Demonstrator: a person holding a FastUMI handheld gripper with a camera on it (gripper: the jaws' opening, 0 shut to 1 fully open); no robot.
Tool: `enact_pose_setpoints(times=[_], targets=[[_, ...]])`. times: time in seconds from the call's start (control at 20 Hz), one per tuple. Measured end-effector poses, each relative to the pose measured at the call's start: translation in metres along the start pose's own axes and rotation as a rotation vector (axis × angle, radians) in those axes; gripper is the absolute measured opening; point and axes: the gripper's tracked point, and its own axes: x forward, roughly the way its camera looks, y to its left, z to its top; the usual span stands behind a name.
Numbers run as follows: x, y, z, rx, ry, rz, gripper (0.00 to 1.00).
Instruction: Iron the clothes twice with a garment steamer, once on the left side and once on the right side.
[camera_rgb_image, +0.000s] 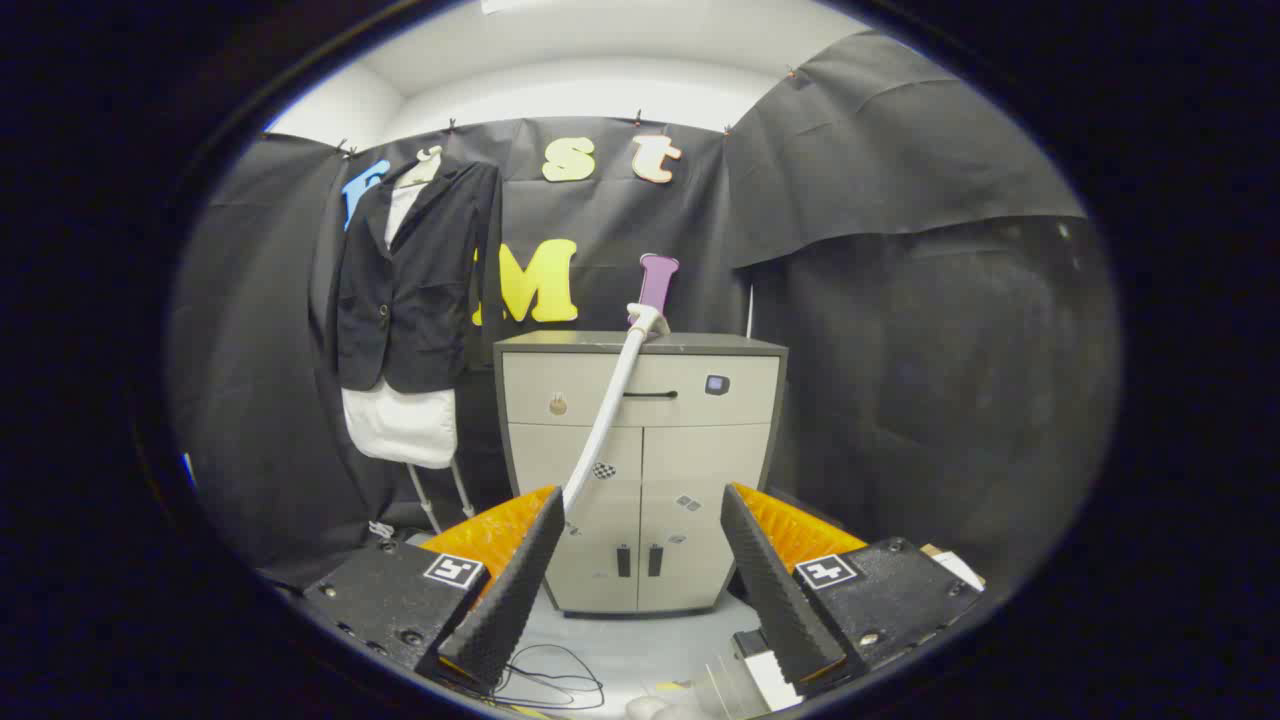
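The gripper hangs in the open booth with its two fingers spread wide apart and nothing between them but bare air and floor. Straight ahead, beyond the gap, a pale cabinet with a dark top faces us: one drawer with a slim dark handle above, two doors below. On its top, a little beyond the left finger, the garment steamer head with its purple handle stands tilted upward, and its white hose drops down across the cabinet front, passing just behind the tip of the left finger. Well off beyond the left finger hangs the black blazer on a hanger, a white shirt showing at the collar and below the hem, with the thin white legs of a stand underneath. On the pale floor close beneath the fingers, a thin black cable lies in loose loops. The gripper touches nothing; steamer and clothes both lie well ahead of it.
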Motion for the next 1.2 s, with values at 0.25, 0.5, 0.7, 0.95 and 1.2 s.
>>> enact_pose_setpoints(times=[0.25, 0.5, 0.7, 0.95, 1.2], targets=[[-0.001, 0.003, 0.004, 0.006, -0.004, 0.003, 0.98], [0.0, 0.003, 0.009, -0.004, -0.018, 0.0, 0.98], [0.007, 0.004, 0.018, -0.014, -0.021, 0.015, 0.98], [0.031, -0.01, 0.031, -0.019, 0.007, 0.014, 0.98], [0.089, -0.031, 0.069, 0.016, 0.022, 0.033, 0.98]])
